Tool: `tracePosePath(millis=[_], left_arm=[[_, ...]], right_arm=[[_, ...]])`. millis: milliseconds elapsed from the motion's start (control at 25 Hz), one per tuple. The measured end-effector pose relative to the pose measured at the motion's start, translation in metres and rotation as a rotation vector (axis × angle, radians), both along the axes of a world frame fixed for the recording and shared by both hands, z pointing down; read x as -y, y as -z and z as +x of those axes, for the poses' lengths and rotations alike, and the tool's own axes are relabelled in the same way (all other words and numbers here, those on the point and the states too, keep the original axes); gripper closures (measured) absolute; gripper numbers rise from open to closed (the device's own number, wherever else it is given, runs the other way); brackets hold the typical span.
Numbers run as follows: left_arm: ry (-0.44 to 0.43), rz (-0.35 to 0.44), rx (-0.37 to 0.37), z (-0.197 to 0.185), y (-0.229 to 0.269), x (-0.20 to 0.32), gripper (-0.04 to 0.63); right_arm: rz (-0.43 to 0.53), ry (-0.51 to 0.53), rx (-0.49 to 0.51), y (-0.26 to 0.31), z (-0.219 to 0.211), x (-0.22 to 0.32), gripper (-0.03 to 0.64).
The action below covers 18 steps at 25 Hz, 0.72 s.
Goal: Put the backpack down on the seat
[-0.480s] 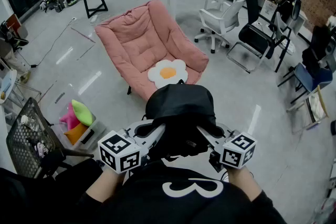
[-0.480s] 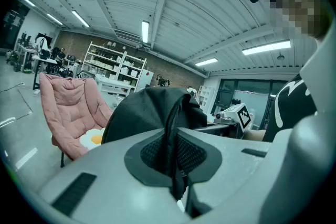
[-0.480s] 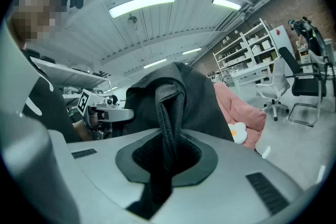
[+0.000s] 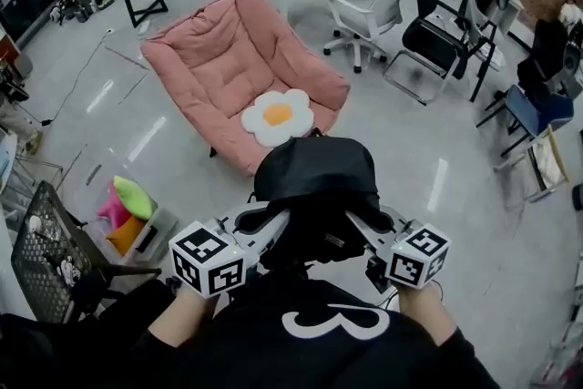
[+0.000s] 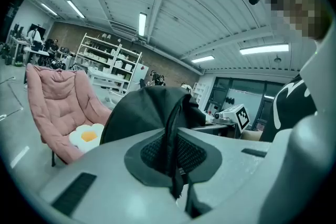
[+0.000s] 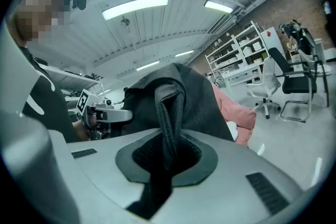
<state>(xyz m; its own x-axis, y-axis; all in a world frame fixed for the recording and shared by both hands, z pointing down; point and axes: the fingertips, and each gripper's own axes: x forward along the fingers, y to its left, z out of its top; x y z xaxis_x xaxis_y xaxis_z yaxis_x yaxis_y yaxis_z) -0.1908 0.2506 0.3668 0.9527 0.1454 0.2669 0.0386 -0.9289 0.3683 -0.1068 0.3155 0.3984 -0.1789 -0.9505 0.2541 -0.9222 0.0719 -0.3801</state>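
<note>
Nearby, left gripper (image 4: 271, 221) and right gripper (image 4: 357, 225) side by side, fingers of each clenched on a strap (image 5: 173, 134) of the black backpack (image 4: 314, 182), backpack held up between them over the floor, beyond it the pink seat (image 4: 228, 59) with an egg-shaped cushion (image 4: 276, 116), white office chair (image 4: 369, 18) farther off.

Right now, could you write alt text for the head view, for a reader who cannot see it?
A black backpack hangs gripped between the left tongs and the right tongs, held by a person in black. Ahead stands a pink chair with a fried-egg cushion on its seat.
</note>
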Motion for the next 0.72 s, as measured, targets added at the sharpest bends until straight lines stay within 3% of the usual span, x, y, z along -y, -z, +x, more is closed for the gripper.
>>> tracePosePath(millis=[320,720], left_arm=[[-0.042,-0.032,0.008,0.034,-0.014,0.033,0.581],[-0.076,-0.096,0.055,0.106,-0.034,0.107,0.581]], right_arm=[[-0.038,-0.03,0.039,-0.014,0.03,0.027,0.575],[-0.078,-0.086,0.071,-0.028,0.101,0.095,0.575]])
